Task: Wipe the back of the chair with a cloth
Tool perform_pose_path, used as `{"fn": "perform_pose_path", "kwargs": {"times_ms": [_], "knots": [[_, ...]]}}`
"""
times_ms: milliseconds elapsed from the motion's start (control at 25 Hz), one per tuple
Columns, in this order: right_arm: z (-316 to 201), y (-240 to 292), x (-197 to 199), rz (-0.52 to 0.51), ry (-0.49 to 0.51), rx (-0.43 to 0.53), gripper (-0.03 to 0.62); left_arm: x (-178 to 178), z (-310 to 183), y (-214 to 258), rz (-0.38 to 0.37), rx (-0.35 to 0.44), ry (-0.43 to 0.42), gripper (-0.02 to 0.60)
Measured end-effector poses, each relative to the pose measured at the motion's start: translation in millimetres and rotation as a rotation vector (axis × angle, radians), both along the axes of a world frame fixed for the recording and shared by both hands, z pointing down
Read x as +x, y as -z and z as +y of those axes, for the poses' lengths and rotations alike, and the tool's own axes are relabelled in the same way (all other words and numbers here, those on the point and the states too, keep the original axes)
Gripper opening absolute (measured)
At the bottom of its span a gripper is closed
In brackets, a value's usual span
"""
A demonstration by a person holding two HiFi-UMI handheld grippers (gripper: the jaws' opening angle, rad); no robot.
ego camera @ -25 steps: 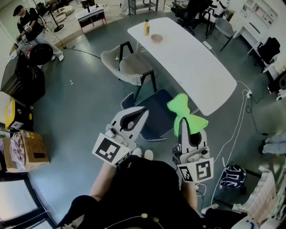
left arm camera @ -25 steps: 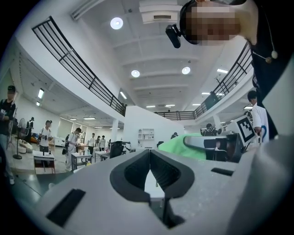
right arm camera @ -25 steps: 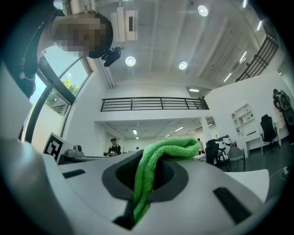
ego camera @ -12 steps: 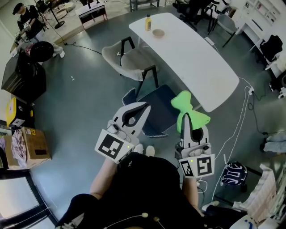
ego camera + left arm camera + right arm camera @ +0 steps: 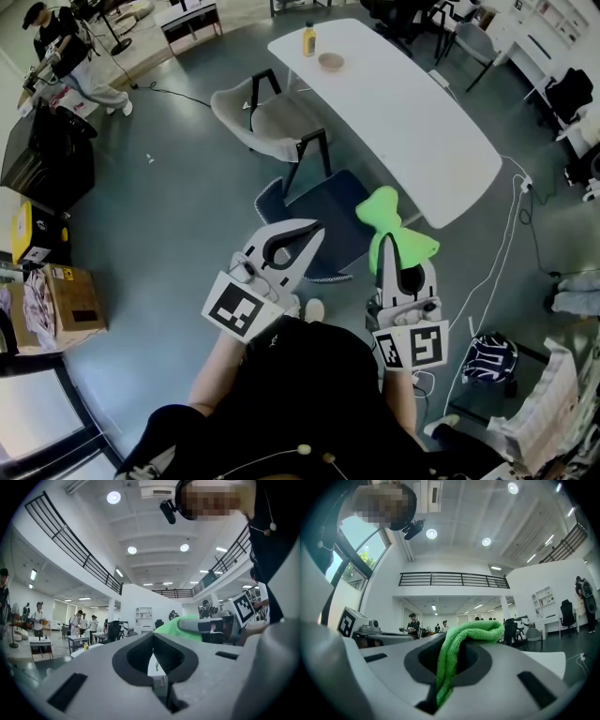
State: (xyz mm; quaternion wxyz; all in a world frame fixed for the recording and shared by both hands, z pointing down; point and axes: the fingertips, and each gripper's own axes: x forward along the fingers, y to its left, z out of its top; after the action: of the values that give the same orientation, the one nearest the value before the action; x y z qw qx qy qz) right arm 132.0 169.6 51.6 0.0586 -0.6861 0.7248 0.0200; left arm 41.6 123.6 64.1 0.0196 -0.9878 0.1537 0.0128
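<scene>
Standing at the blue chair (image 5: 328, 225), the person holds both grippers roughly level over its near edge. Left gripper (image 5: 315, 227) sits over the chair's left part, jaws pressed fully together with nothing between them; only a thin seam shows in the left gripper view. Right gripper (image 5: 384, 251) is over the chair's right edge, clamped tight on a green cloth (image 5: 394, 225). One strip of cloth runs down between the pads, and the rest bunches and fans out past the jaw tips. From above, the cloth overlaps the chair's right corner — contact with the chair cannot be told. White table (image 5: 412, 122) lies just beyond the chair, grey chair (image 5: 253, 117) beyond it to the left. Yellow bottle (image 5: 308, 39) and bowl (image 5: 330, 62) stand farthest from the chair, on the table's far end.
</scene>
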Motion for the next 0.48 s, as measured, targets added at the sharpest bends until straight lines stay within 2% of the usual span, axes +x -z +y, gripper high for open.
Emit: {"fn": "perform_pose_path", "kwargs": {"times_ms": [120, 480], "knots": [[1.0, -0.4, -1.4, -0.004, 0.008, -0.001, 0.018, 1.3, 3.5, 0.7, -0.004, 0.018, 0.001, 0.005], [-0.6, -3.8, -4.0, -0.001, 0.032, -0.006, 0.018, 1.9, -0.9, -1.9, 0.016, -0.035, 0.004, 0.005]]}}
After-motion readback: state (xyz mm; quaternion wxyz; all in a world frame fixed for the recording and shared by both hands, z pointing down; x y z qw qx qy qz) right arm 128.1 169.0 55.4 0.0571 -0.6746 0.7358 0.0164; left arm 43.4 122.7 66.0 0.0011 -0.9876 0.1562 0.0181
